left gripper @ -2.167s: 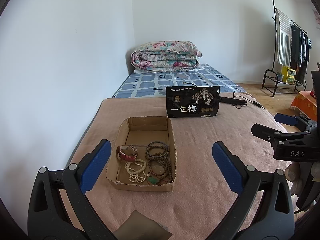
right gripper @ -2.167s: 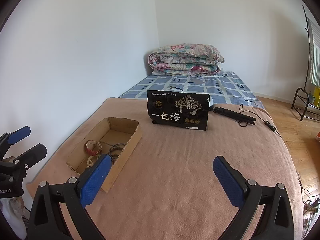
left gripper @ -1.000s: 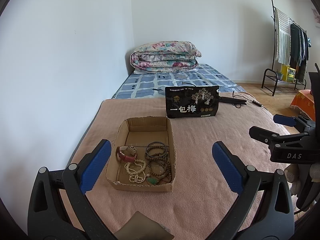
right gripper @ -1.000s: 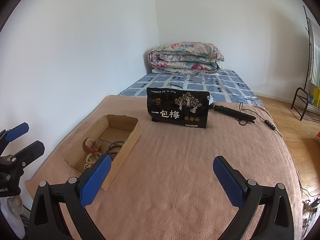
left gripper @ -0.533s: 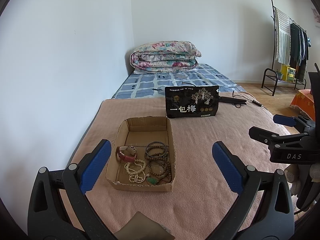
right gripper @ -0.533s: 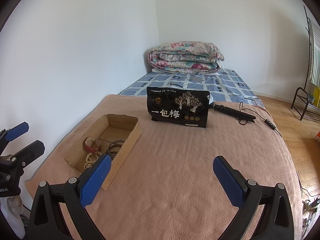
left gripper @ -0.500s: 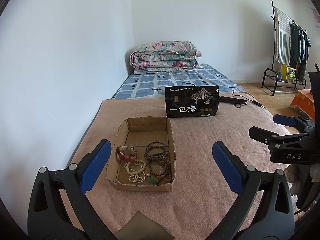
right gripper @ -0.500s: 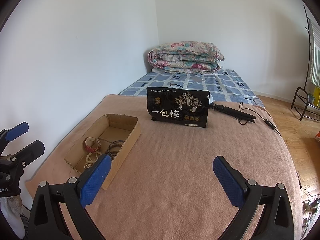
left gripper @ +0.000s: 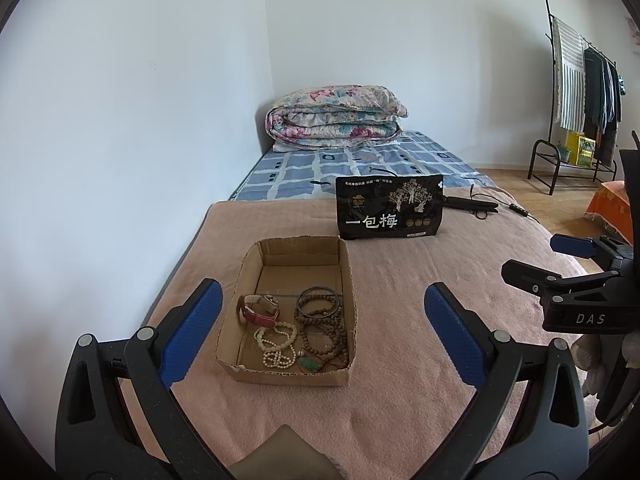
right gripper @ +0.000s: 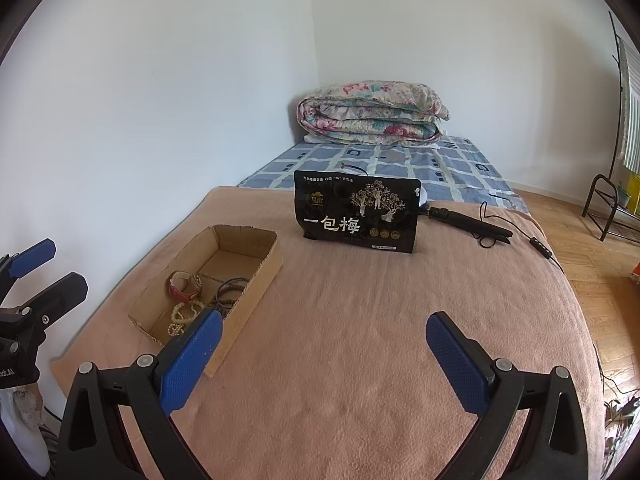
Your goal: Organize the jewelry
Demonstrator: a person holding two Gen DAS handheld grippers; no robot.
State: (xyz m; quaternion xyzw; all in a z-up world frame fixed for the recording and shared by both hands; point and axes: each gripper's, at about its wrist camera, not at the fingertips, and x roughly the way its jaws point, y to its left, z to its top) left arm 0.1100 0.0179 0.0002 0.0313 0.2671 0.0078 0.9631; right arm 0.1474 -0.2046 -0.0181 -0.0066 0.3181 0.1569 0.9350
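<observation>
Directly ahead of the open left gripper (left gripper: 320,320): cardboard box (left gripper: 240,280).

We hold our left gripper (left gripper: 320,324) and our right gripper (right gripper: 324,346) side by side and level, apart from each other, both with jaws spread wide and nothing between the blue pads (left gripper: 192,332).

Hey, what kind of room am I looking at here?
Most likely a bedroom: a folded floral quilt lies on a checked mattress, and a clothes rack with hanging garments stands by the far wall.
</observation>
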